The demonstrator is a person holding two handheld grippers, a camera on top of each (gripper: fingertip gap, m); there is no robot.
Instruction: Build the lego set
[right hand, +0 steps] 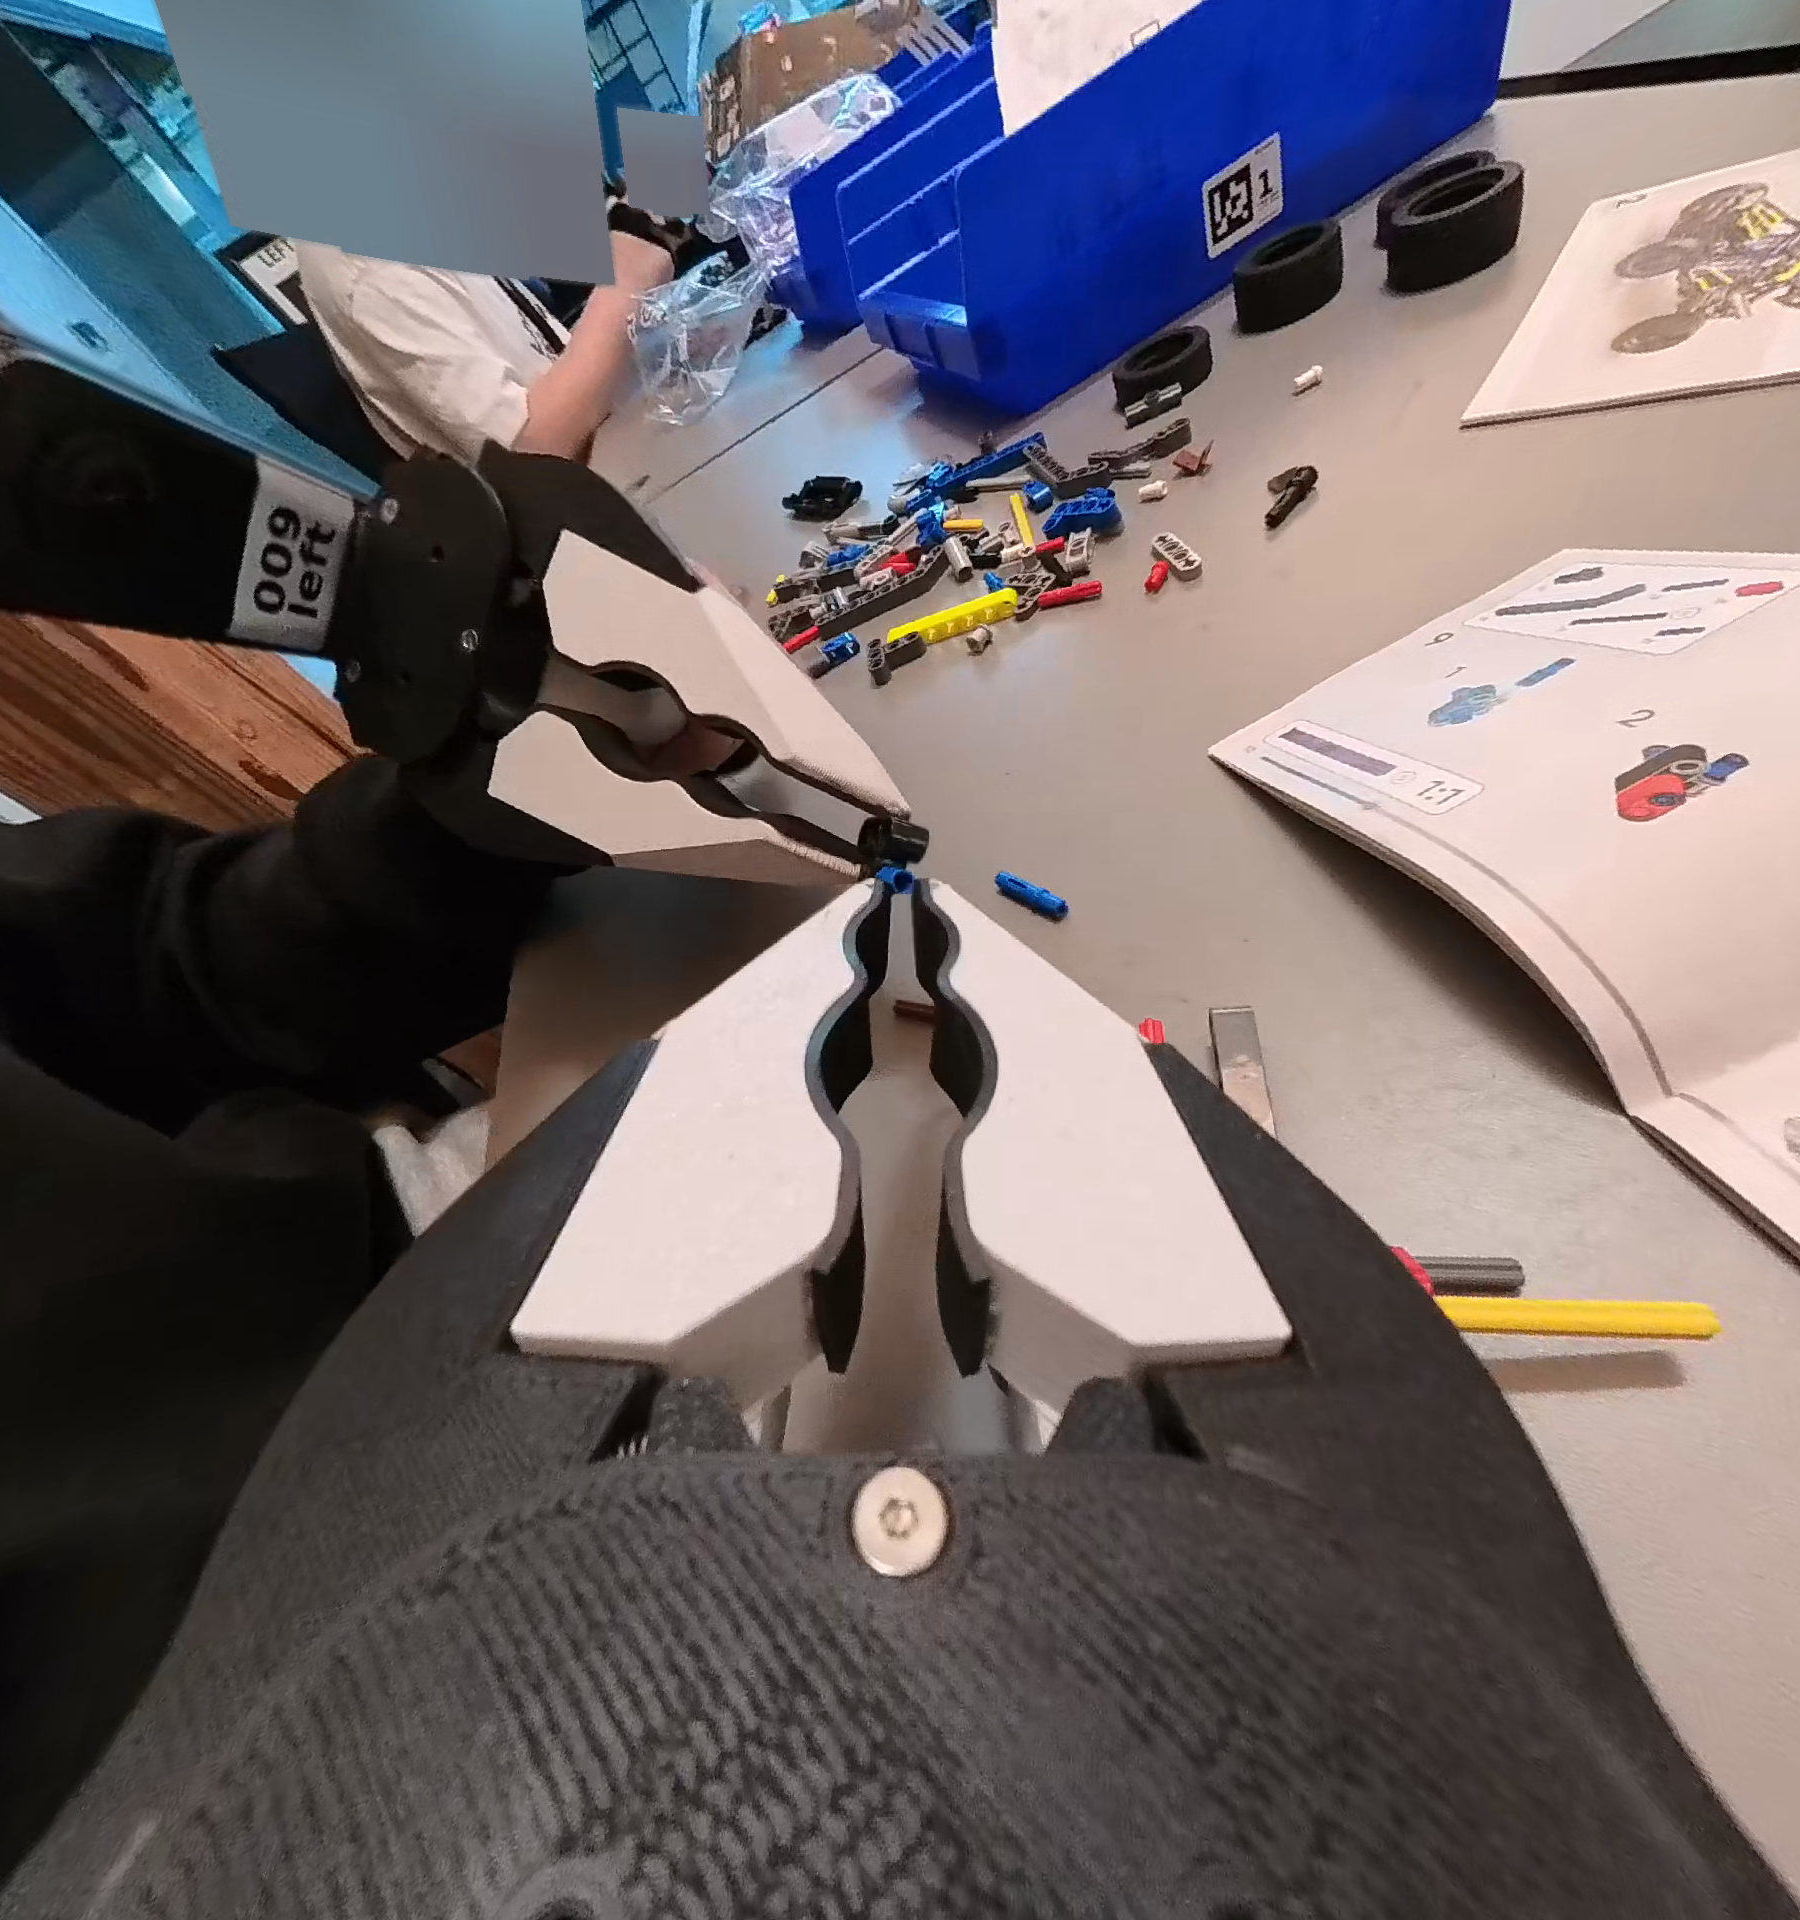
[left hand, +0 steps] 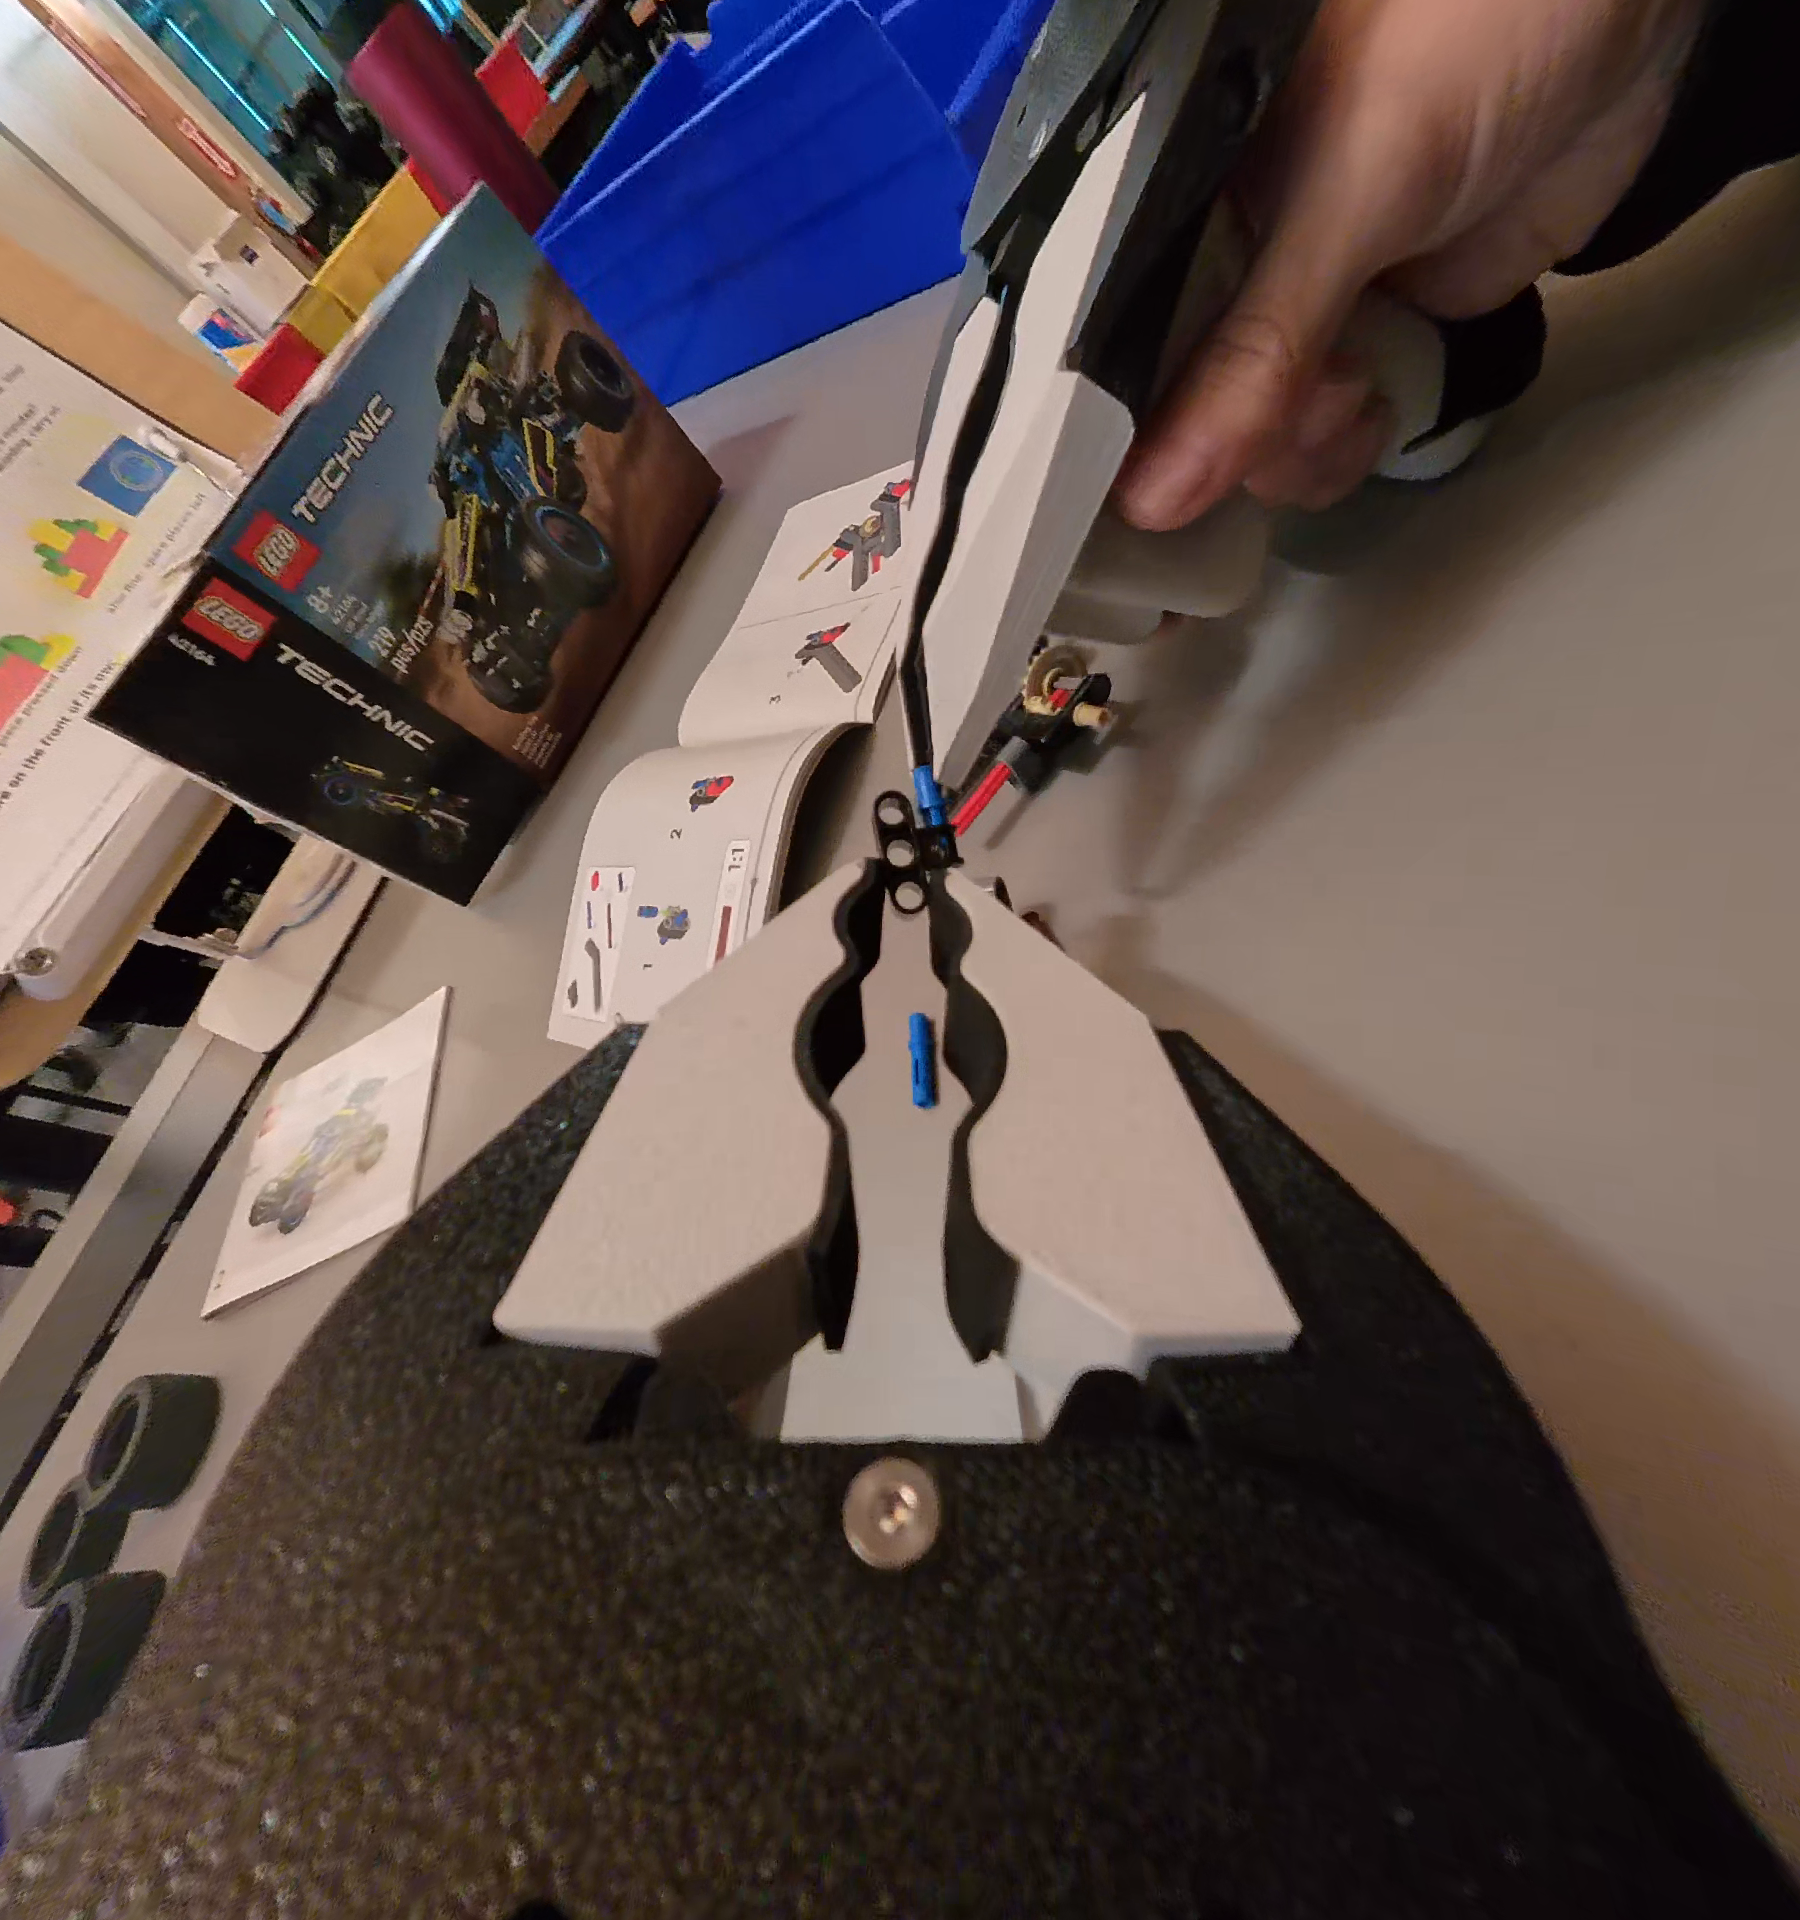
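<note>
In the left wrist view my left gripper (left hand: 911, 885) is shut on a small black beam with holes (left hand: 901, 847), held above the table. My right gripper (left hand: 925, 771) comes in from the upper right, shut on a blue pin (left hand: 927, 792) whose end touches the black beam. In the right wrist view my right gripper (right hand: 894, 891) holds the blue pin (right hand: 894, 881) at its tips, just under the black beam (right hand: 898, 836) in the left gripper (right hand: 878, 837). A second blue pin (right hand: 1031, 896) lies loose on the table and also shows in the left wrist view (left hand: 920, 1060).
An open instruction booklet (right hand: 1602, 831) lies to the right. A pile of loose pieces (right hand: 979, 561), black tyres (right hand: 1291, 275) and blue bins (right hand: 1083, 208) lie beyond. A yellow axle (right hand: 1582, 1320) lies near right. A small red-axle assembly (left hand: 1041, 727) and the set box (left hand: 439, 540) stand nearby. Only a small space, under 4 cm, lies between the two pairs of fingers. From either gripper's tips it is about 12 centimeters to the yellow axle (right hand: 1582, 1320).
</note>
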